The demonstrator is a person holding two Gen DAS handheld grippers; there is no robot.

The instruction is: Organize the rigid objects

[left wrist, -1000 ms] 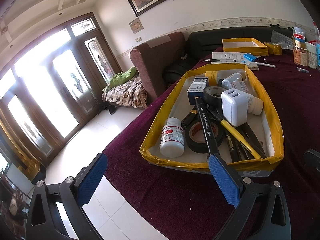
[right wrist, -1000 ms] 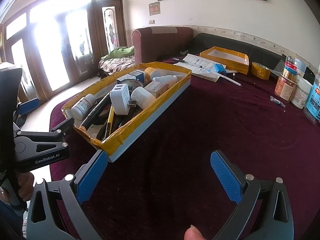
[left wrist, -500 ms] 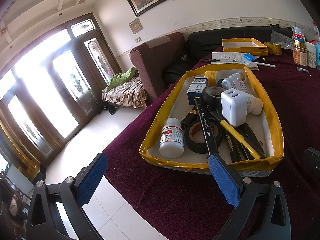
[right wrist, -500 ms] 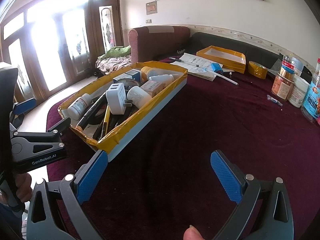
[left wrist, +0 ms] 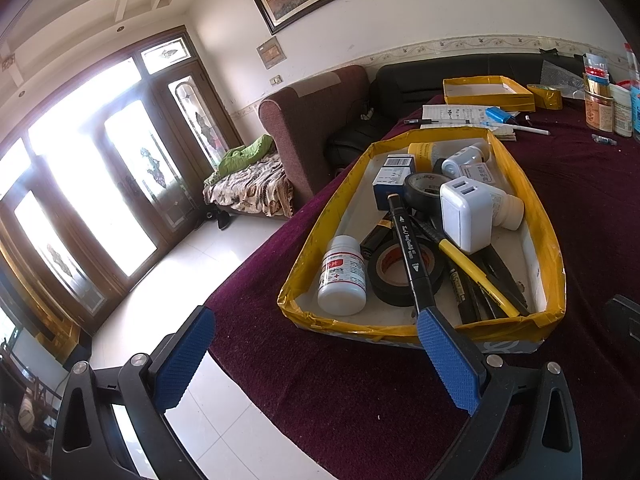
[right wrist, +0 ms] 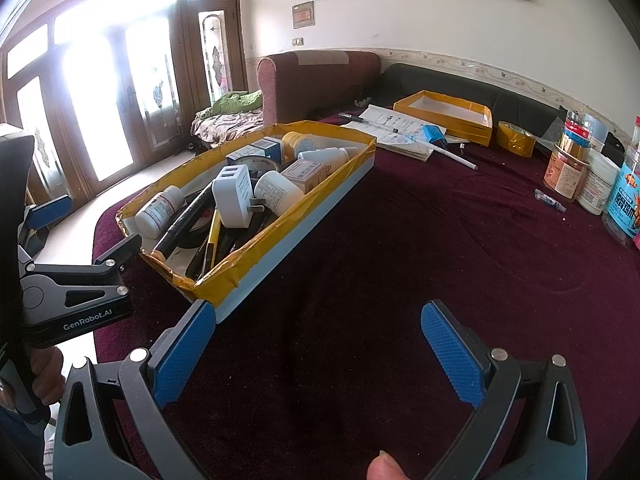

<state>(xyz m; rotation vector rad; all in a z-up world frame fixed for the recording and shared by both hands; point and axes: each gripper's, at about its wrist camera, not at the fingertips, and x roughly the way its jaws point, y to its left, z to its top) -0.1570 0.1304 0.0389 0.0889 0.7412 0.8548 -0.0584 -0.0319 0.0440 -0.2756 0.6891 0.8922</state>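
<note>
A yellow-taped box on the maroon table holds a white pill bottle, black tape rolls, a black marker, a white charger, a yellow pen and small boxes. My left gripper is open and empty just before the box's near end. My right gripper is open and empty over bare cloth right of the box. The left gripper also shows in the right wrist view.
A second, empty yellow box sits at the back beside papers, a blue item, a white pen and a yellow tape roll. Jars and bottles stand far right. The table edge drops to tiled floor on the left.
My right gripper's view has shifted slightly, with the box now sitting a little more left and lower. The left gripper has not moved. Both stay open.
</note>
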